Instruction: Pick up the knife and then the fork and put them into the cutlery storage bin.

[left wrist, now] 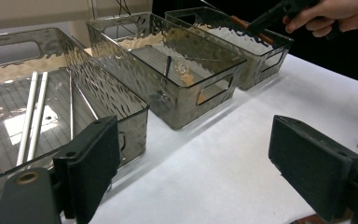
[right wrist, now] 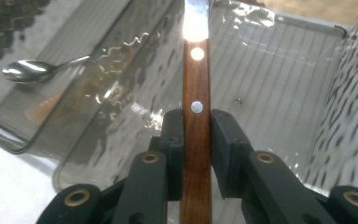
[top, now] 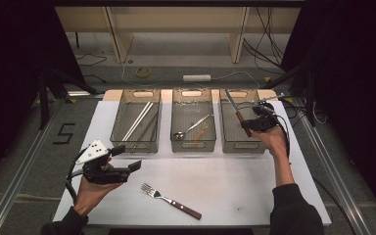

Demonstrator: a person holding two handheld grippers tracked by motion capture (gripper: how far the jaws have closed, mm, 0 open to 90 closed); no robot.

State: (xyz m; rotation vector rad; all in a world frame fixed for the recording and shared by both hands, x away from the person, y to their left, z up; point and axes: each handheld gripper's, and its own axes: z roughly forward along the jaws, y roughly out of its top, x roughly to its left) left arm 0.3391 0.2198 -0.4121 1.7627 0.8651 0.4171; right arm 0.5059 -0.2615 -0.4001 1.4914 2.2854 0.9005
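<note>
1. The right gripper [right wrist: 196,140] is clamping its jaws on the wooden handle of a knife [right wrist: 196,88], the blade pointing away over the right-hand bin [top: 235,139].
2. In the high view the knife [top: 237,115] is hanging over that bin, held above its floor.
3. The left gripper [left wrist: 205,168] is resting with its jaws wide apart and nothing between them, over the white table [top: 235,186] in front of the left bin [top: 122,139].
4. A spoon [top: 192,127] is lying in the middle bin [top: 176,139], two white sticks [top: 138,120] in the left one.
5. A fork [top: 170,200] is lying on the table near the left hand [top: 94,188].
</note>
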